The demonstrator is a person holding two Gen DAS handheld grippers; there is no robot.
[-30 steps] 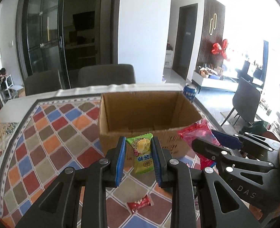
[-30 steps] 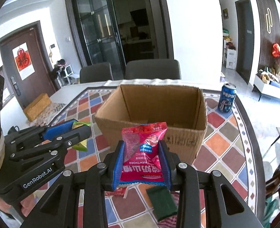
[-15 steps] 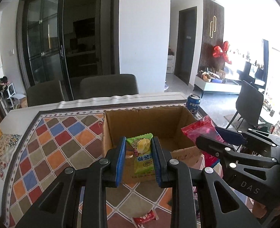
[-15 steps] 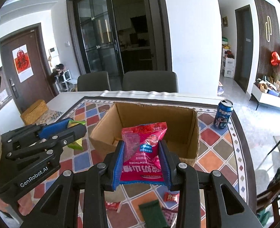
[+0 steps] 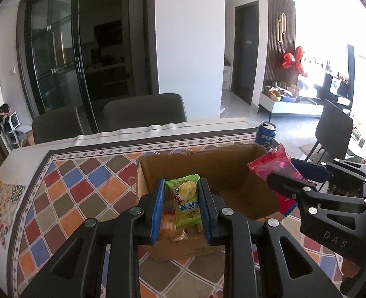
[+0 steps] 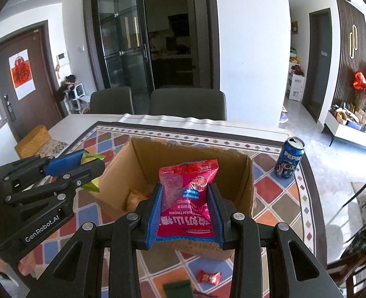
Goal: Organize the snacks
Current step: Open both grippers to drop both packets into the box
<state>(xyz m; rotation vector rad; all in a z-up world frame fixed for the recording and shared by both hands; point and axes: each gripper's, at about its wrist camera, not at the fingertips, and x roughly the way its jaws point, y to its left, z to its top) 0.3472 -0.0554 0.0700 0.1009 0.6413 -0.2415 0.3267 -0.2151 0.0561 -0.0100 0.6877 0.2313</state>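
Note:
An open cardboard box (image 5: 232,171) (image 6: 138,164) stands on the chequered tablecloth. My left gripper (image 5: 181,207) is shut on a green snack packet (image 5: 185,204) and holds it above the box's near left part. It also shows in the right wrist view (image 6: 76,165) at the box's left rim. My right gripper (image 6: 186,211) is shut on a red hawthorn snack bag (image 6: 187,196) and holds it above the box's near edge. It also shows in the left wrist view (image 5: 289,177) at the box's right rim. An orange packet (image 6: 135,198) lies inside the box.
A blue Pepsi can (image 6: 288,157) (image 5: 264,136) stands right of the box. A small red candy (image 6: 209,277) and a dark green packet (image 6: 176,289) lie on the cloth before the box. Two grey chairs (image 6: 186,104) stand behind the table. A yellow box (image 6: 32,141) sits far left.
Both grippers have risen and moved forward with their packets, from in front of the box to above its opening. The box's inside now shows.

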